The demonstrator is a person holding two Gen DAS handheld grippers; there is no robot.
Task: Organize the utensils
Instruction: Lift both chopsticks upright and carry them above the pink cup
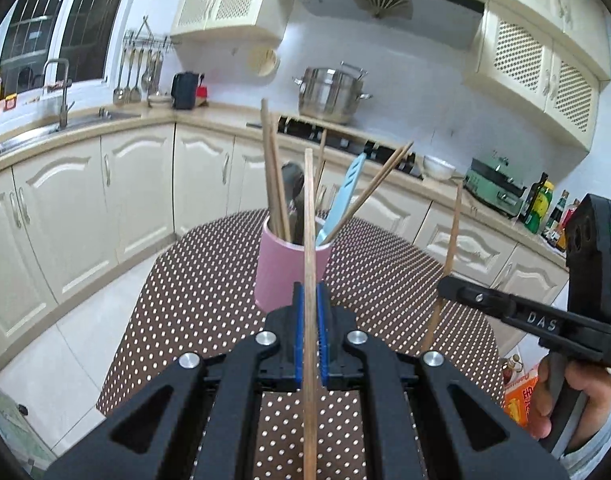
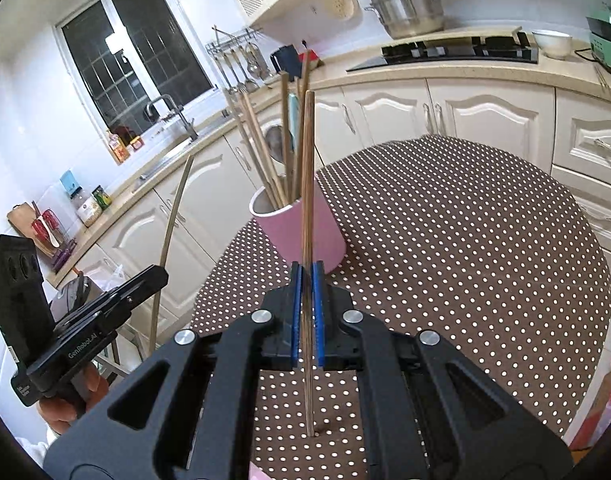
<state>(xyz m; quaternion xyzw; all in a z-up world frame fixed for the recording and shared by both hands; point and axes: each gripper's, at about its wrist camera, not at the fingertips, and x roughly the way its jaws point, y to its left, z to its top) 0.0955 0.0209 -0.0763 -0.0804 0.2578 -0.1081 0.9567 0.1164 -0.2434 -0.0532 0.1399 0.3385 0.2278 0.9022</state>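
A pink cup (image 1: pixel 279 276) stands on the dotted table and holds several wooden chopsticks, a grey spoon (image 1: pixel 293 184) and a light blue spatula (image 1: pixel 343 196). My left gripper (image 1: pixel 310 292) is shut on an upright wooden chopstick (image 1: pixel 309 216), just in front of the cup. My right gripper (image 2: pixel 306 272) is shut on another upright wooden chopstick (image 2: pixel 307 168), close to the cup (image 2: pixel 305 232). The right gripper also shows in the left wrist view (image 1: pixel 449 284) with its chopstick (image 1: pixel 451 240). The left gripper shows in the right wrist view (image 2: pixel 153 276) with its chopstick (image 2: pixel 173 216).
The round table has a brown cloth with white dots (image 2: pixel 465 240). Cream kitchen cabinets (image 1: pixel 137 184) run behind it, with a sink (image 1: pixel 61 120), a hob (image 2: pixel 457 54), a steel pot (image 1: pixel 331 94) and bottles (image 1: pixel 541 204) on the counter.
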